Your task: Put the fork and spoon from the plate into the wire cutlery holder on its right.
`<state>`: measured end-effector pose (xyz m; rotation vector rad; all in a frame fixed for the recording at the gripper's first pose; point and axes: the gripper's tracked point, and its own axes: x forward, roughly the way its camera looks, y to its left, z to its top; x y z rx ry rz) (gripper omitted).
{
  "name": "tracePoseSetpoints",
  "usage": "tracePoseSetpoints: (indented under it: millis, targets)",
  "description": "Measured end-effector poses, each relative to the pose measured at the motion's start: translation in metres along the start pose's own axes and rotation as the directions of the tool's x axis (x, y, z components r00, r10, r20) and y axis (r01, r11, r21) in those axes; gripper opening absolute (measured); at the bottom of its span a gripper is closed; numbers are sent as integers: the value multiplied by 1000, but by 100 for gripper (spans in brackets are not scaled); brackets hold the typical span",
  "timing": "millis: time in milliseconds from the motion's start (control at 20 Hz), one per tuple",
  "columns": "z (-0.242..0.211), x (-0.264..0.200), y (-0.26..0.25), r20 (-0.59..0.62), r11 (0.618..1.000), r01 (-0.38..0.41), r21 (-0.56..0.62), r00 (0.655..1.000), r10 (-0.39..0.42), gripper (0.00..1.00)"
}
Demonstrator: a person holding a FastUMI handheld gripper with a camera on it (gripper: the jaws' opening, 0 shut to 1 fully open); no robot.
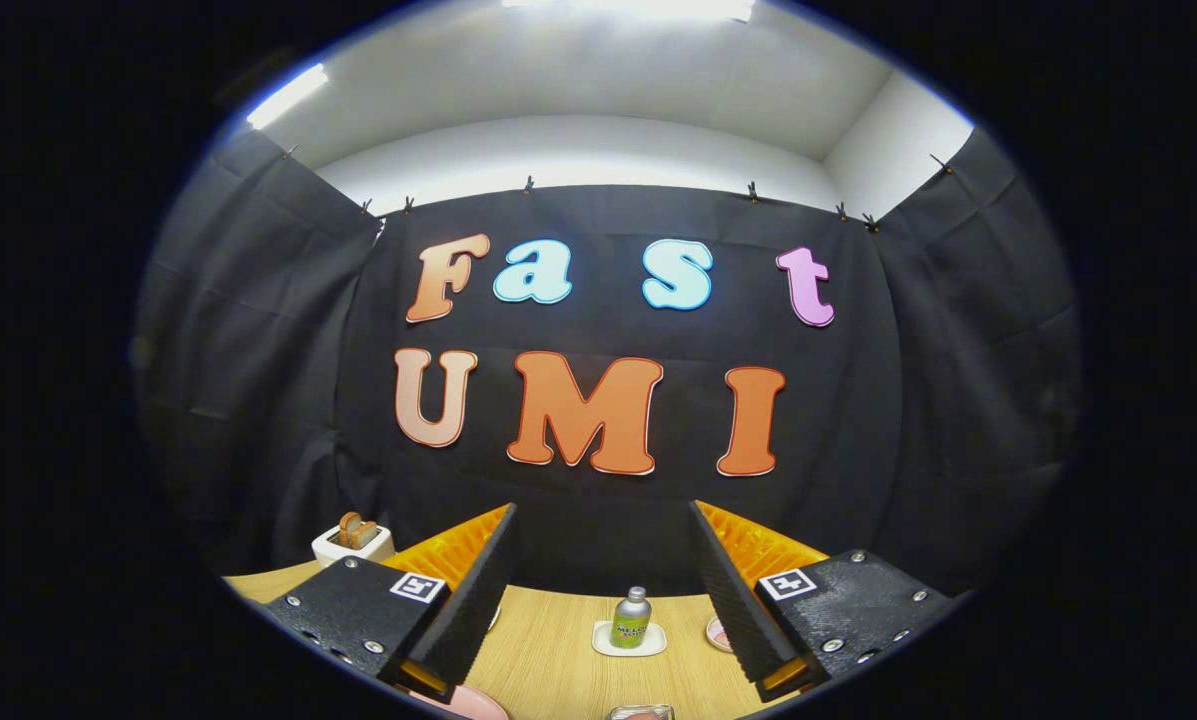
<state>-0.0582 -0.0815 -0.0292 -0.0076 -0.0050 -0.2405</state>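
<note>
We hold the claw [598, 600] up over the desk [558, 670], fingers spread wide w/ nothing between the pads; both black fingers [473, 600] carry a square marker on top and orange backing behind. Closest to us, low between the fingers, a pink plate [473, 705] edge peeks out by the left finger, and a small bit of metal [641, 712] sits at the bottom, prob. the wire holder, but we can't tell. Fork & spoon: can't make them out. Just ahead, between the fingers, a can [631, 618] stands upright on a white coaster [628, 640]. A pink dish [718, 632] shows beside the right finger. Beyond the left finger, at the desk's far edge, a white toaster [353, 542] holds toast.
</note>
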Motion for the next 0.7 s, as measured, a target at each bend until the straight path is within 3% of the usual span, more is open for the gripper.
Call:
tracePoseSetpoints:
  millis: [700]
  targets:
    - [0,-7,-7,3,1000,-22,7,1000,22,99]
